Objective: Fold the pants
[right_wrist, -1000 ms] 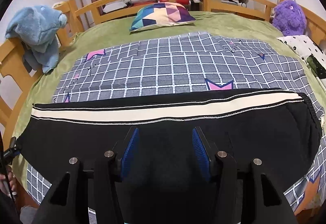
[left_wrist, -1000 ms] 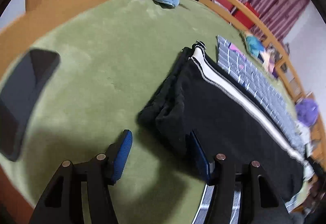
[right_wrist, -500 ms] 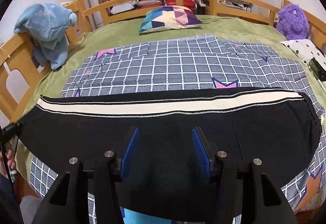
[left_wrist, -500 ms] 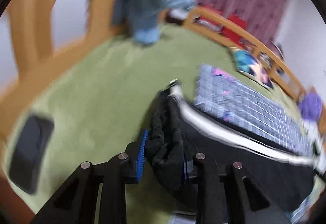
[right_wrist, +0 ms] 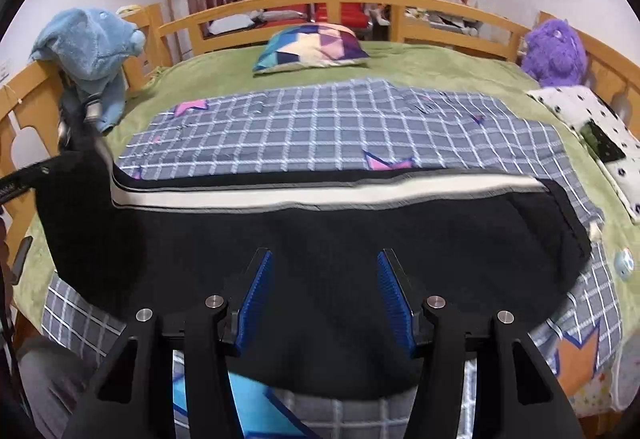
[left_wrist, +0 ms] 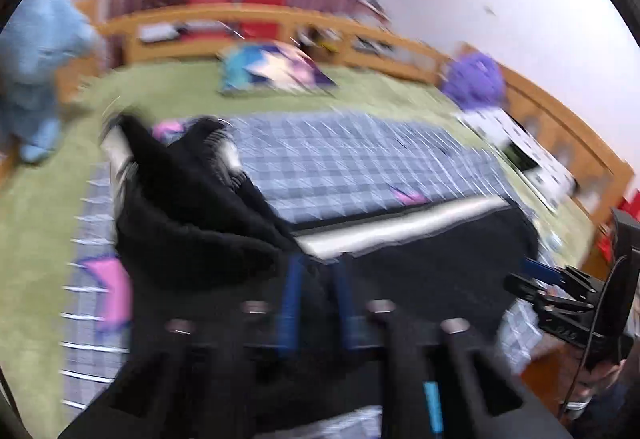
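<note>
The black pants [right_wrist: 320,239] with a white side stripe lie across the near edge of the bed, on a grey checked blanket [right_wrist: 320,131]. Their left end is lifted and bunched up. The left gripper [left_wrist: 316,279] has its fingers nearly closed on this raised black cloth; the view is blurred. The right gripper [right_wrist: 324,287] hangs above the middle of the pants with fingers wide apart, holding nothing. A patterned pillow [right_wrist: 312,47] lies further back on the green sheet [right_wrist: 440,67].
</note>
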Motion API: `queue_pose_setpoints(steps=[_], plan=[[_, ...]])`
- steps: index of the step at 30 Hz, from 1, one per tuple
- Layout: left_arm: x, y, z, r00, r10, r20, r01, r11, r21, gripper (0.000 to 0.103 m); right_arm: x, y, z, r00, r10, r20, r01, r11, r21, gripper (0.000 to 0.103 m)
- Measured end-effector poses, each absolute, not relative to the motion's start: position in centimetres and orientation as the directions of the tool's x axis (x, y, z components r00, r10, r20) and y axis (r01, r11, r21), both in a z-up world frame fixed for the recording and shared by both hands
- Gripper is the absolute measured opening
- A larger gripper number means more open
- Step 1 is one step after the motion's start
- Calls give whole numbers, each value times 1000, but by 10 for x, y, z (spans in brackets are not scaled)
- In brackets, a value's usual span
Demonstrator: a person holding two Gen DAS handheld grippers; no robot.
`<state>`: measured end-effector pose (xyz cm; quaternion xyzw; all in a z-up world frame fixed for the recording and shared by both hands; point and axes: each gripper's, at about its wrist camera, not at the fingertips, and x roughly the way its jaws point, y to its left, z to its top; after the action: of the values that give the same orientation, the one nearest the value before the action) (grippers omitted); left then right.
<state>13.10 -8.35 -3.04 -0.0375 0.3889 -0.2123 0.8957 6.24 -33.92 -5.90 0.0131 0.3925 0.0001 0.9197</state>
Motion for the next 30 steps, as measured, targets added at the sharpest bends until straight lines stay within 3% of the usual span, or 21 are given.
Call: queue_pose_setpoints(steps=[3,6,9,11,12,20,28,30], plan=[[133,-129,-55,456,-504,-733,426,847,-318,6,57,-358,-70,673,13,-739,37,998,52,54],[120,-146,-59,460,-438,-772,458,862,-216,6,57,-374,-83,649,39,-760,59,993,102,54],[114,-127,-49,525,-413,-744,425,885,-191,30,62,-375,-92,640,74,-765,52,989,139,54],[114,-98,-41,582,-374,-722,368,913,-176,54,71,-370,-97,631,116,-767,30,984,174,54],[115,-83,-38,610,-350,-711,335,927,-169,56,76,-365,-99,627,142,-766,14,981,193,54],[129,53,-43,686,-203,-699,26,966,-256,57,140,-299,-119,524,393,-755,-172,918,358,54],[120,114,-84,644,-218,-734,-64,940,-335,57,209,-225,-182,301,506,-808,-226,861,455,53],[118,117,-90,638,-215,-739,-67,941,-332,57,215,-212,-188,302,493,-816,-235,868,438,46]])
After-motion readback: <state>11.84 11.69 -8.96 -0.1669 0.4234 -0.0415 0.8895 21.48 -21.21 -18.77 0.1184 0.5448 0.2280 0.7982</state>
